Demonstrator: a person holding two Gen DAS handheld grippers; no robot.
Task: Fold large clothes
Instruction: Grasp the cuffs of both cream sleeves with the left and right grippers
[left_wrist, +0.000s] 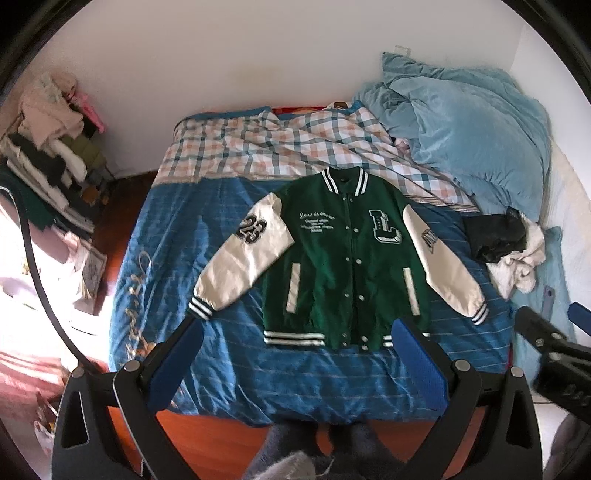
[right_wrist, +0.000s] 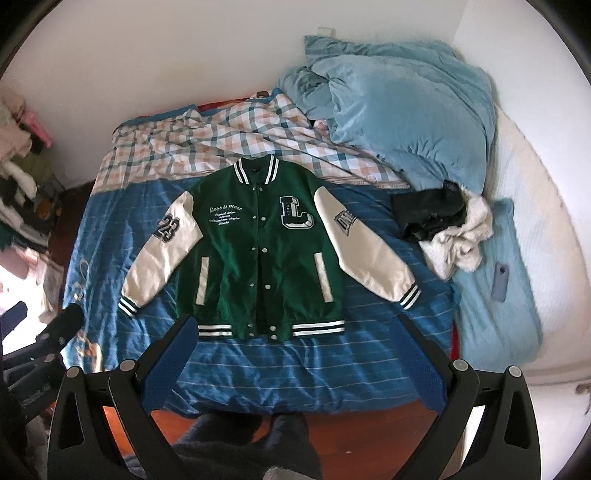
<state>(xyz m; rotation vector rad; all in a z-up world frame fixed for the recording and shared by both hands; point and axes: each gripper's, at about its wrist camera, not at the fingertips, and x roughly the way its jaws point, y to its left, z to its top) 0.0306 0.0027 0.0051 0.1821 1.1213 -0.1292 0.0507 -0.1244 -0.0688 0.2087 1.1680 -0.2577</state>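
Left wrist view looks down on a green varsity jacket spread face-up and snapped shut on the blue striped bedspread, collar toward the wall, both cream sleeves angled out and down, hem nearest the foot of the bed. Nothing is folded yet, so by my reading the task stands at its very start — the garment is laid out and the approach is in hand. The left gripper hangs above the near edge of the bed with its jaws wide and nothing between its blue pads; the right gripper is likewise spread wide and empty, seen from its own camera over the same hem. The next move likely calls for each tool to come down on a sleeve, the left sleeve and the right sleeve, pinching near the striped cuffs and carrying them across the chest; the thick cloth may need a firm bite so the grip takes the sleeve and not the bedspread beneath. As for containers, none shows in either view — only a pale blue duvet, a checked sheet, a dark and white heap of clothes and a phone well apart from the jacket.
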